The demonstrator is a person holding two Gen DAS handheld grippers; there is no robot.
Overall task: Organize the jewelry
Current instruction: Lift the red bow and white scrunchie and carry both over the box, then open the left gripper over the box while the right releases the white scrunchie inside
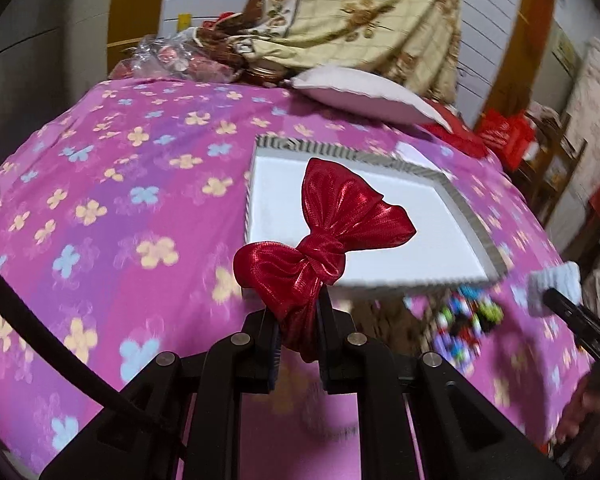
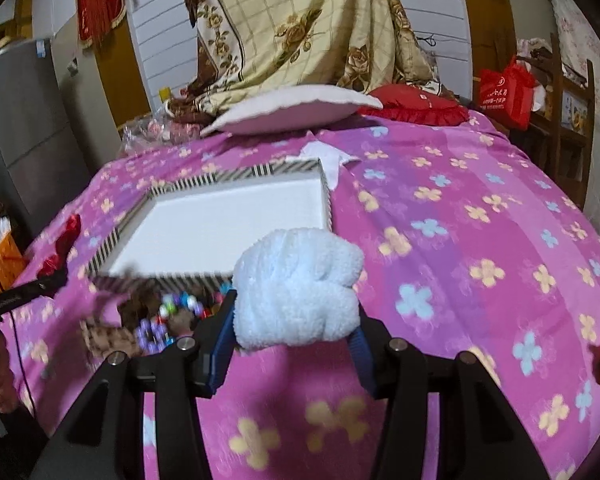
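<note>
The red bow (image 1: pixel 324 240) is up off the bed, pinched by its gathered tail between the closed jaws of the left gripper (image 1: pixel 298 332), its shiny loops fanned out above the white tray (image 1: pixel 276 200). On the other side, the white fluffy hair tie (image 2: pixel 296 288) sits wedged between the blue pads (image 2: pixel 224 344) of the right gripper (image 2: pixel 292 344), whose jaws are clamped on it about half spread (it is a bulky, plush piece). From the left wrist view that same fluffy piece shows at the right edge, at the tip of the other tool.

The tray, with its black-and-white striped rim, lies flat on the pink flowered bedspread (image 2: pixel 460 240), and its white floor looks bare. Just in front of its near edge, a blurred heap of colourful beaded pieces (image 2: pixel 172 316) rests on the bedspread, next to something leopard-patterned (image 2: pixel 108 336) that is too smeared to identify. A white scrap (image 2: pixel 332 160) lies at the tray's far corner.

Farther back, a white pillow (image 2: pixel 296 112) and a red cushion (image 2: pixel 416 104) sit at the head of the bed, with a cream floral blanket (image 2: pixel 300 24) draped behind them. A red bag (image 2: pixel 504 92) hangs at the right.
</note>
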